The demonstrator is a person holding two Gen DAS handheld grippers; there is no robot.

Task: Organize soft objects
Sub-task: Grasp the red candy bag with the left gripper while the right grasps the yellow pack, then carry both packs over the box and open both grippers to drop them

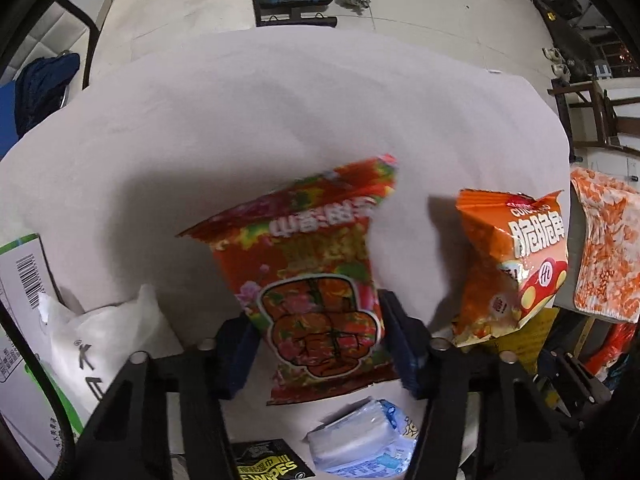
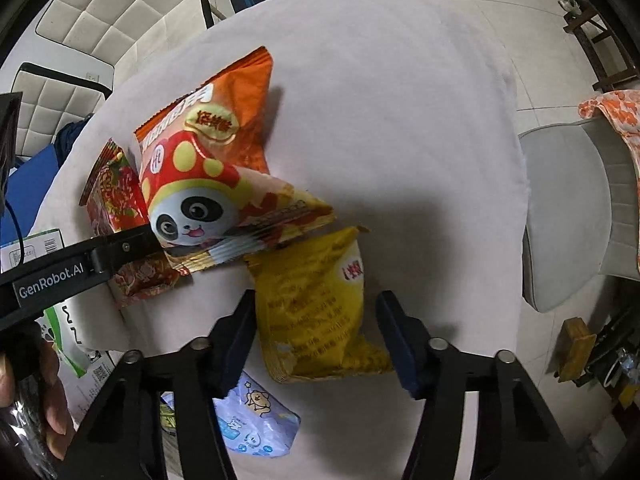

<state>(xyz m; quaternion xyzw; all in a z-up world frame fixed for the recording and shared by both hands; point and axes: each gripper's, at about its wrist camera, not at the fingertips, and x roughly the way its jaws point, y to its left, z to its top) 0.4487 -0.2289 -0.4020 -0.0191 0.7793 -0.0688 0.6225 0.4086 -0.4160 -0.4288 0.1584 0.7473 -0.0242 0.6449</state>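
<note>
The left gripper (image 1: 318,340) is seen clamped on the red snack bag (image 1: 308,272) at lower centre of the left wrist view, both pads pressed into its sides. In the right wrist view the right gripper (image 2: 316,338) is placed around the yellow snack bag (image 2: 316,308) at lower centre; the left pad touches it, the right pad stands just apart – a firm grip cannot be told. The orange panda bag (image 2: 204,172) is laid against both bags, overlapping the yellow one's top. A blue-and-white tissue pack (image 2: 256,420) lies at the bottom edge of the white cloth (image 2: 392,120), and a carton (image 1: 24,280) and white plastic bag (image 1: 104,340) crowd the lower left
</note>
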